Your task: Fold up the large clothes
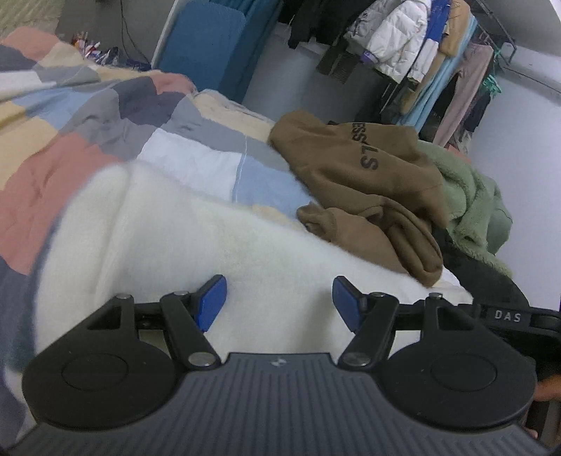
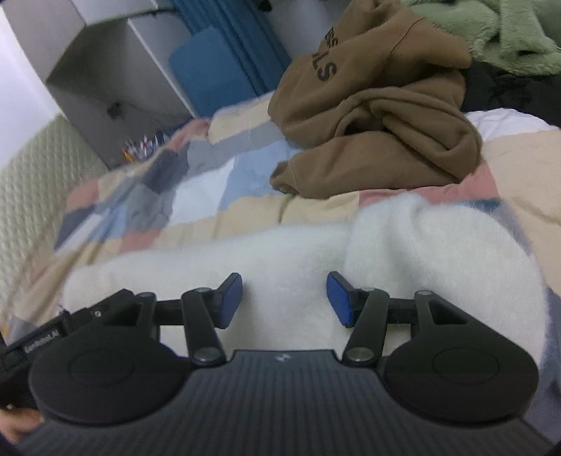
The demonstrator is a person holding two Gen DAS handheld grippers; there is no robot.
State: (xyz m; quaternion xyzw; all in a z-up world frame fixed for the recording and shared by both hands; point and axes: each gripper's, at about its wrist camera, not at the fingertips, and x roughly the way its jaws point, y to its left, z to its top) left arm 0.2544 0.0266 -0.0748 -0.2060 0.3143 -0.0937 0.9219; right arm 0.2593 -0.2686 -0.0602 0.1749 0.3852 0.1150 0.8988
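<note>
Left wrist view gave me the left gripper point(image 1: 278, 303) with its blue pads spread apart and nothing between them, hanging over a white fluffy garment point(image 1: 182, 242). That garment was thick and fuzzy, softly rounded at its folded far edge, and it lay on a patchwork quilt point(image 1: 80, 115) of pink, beige, grey and pale blue blocks. Its near part was covered by the gripper's ribbed grey body, so I could not see how far it ran toward me. Beyond it, to the right, sat a crumpled brown hoodie point(image 1: 368, 175) of smooth fleece with dark letters, only partly readable. Against the hoodie's right side lay a shaggy green fleece point(image 1: 470, 207). A rack of hanging clothes point(image 1: 413, 45) stood along the wall behind, and a blue cushion point(image 1: 200, 45) leaned further left. The left edge of the frame was smeared.

Right wrist view showed me the right gripper point(image 2: 284, 298), jaws likewise parted and empty, above the same white fluffy garment point(image 2: 403, 245), here a long soft roll with a plumper fold on the right. The quilt point(image 2: 210, 196) looked blurred. The brown hoodie point(image 2: 378, 115) lay heaped just past the white one, the green fleece point(image 2: 491, 31) cut off at the top. A grey cabinet point(image 2: 105, 66) stood at the back left, with small coloured items at its foot that I could not identify. A fingertip point(image 2: 17, 426) showed at the lower left corner.
</note>
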